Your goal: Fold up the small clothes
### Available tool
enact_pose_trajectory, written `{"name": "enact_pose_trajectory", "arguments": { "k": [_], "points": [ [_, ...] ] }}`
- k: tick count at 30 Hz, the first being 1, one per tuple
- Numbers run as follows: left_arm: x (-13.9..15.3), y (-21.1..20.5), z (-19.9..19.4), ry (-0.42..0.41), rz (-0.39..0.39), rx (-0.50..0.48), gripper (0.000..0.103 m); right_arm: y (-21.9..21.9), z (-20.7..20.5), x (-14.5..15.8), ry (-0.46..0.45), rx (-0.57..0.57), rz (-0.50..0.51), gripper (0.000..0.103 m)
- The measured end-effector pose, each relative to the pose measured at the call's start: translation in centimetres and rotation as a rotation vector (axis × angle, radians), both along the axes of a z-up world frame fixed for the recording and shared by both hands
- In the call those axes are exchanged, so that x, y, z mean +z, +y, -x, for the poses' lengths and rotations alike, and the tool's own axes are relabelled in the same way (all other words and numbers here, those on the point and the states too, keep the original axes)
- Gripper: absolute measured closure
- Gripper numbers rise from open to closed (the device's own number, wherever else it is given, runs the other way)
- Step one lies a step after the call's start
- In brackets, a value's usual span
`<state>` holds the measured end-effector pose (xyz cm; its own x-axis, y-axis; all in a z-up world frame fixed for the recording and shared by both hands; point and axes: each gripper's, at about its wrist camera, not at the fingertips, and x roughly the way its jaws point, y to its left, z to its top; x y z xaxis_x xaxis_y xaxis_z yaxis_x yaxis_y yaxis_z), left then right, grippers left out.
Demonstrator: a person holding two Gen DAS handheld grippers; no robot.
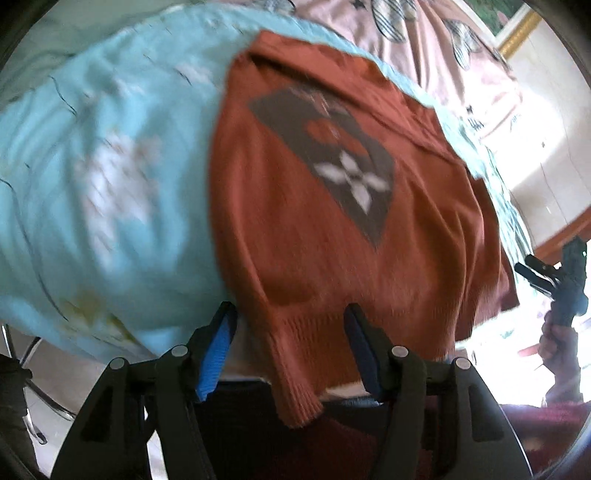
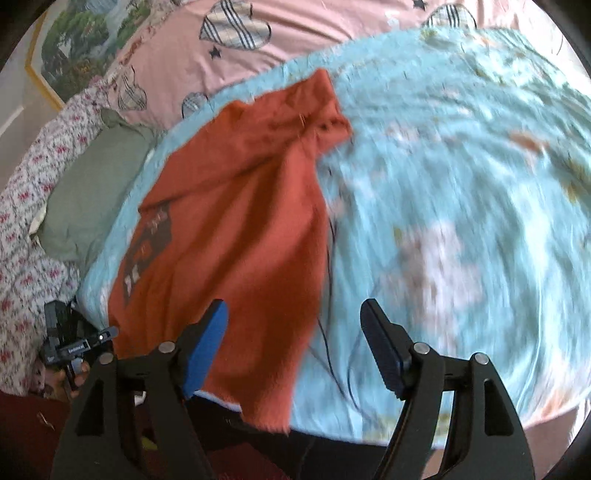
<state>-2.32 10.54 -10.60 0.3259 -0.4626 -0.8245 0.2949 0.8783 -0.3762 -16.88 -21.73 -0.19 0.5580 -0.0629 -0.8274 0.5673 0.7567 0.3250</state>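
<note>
A rust-orange knit sweater (image 1: 332, 206) with a grey patch and white flower motif lies spread on a light blue quilt (image 1: 110, 166). Its ribbed hem and a cuff (image 1: 299, 398) hang over the near edge, between the fingers of my open left gripper (image 1: 291, 314). In the right wrist view the sweater (image 2: 236, 229) lies left of centre, one sleeve end hanging off the near edge. My right gripper (image 2: 295, 314) is open and empty above the sweater's right edge. The right gripper (image 1: 561, 280) also shows at the right of the left wrist view, and the left gripper (image 2: 70, 343) at the lower left of the right wrist view.
The blue quilt (image 2: 461, 184) covers a bed with a pink sheet (image 2: 295, 33) printed with hearts. A green pillow (image 2: 92, 192) and a floral cloth (image 2: 26, 240) lie on the left. A gold-framed picture (image 2: 66, 48) hangs behind. A dark red rug (image 1: 546, 424) lies below.
</note>
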Motion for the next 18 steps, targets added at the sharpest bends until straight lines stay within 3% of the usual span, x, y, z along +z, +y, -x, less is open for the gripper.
{"name": "enact_pose_trajectory", "arguments": {
  "k": [5,6,7,8,9,11,18],
  "points": [
    [-0.5,0.0,-0.2,0.000,0.032,-0.013,0.046,1.5,-1.1,-2.1,0.016,0.072,-0.006,0.028],
    [-0.5,0.1,-0.3,0.003,0.037,-0.014,0.047,1.8,-1.4,-2.4,0.013,0.077,-0.006,0.033],
    [-0.4,0.2,-0.4,0.002,0.036,-0.012,0.053,2.0,-1.6,-2.5,0.008,0.082,-0.016,0.043],
    [-0.4,0.3,-0.4,-0.001,0.029,-0.012,0.062,2.0,-1.9,-2.6,0.007,0.090,-0.028,0.082],
    [-0.4,0.3,-0.4,-0.004,0.022,-0.011,0.068,1.9,-2.0,-3.0,0.007,0.096,-0.070,0.094],
    [-0.4,0.5,-0.5,-0.008,0.007,-0.014,0.096,1.7,-1.5,-3.4,-0.004,0.092,-0.118,0.094],
    [0.3,2.1,0.4,-0.037,0.033,-0.018,0.097,0.6,4.2,-2.3,-0.114,0.052,-0.210,0.094]
  ]
}}
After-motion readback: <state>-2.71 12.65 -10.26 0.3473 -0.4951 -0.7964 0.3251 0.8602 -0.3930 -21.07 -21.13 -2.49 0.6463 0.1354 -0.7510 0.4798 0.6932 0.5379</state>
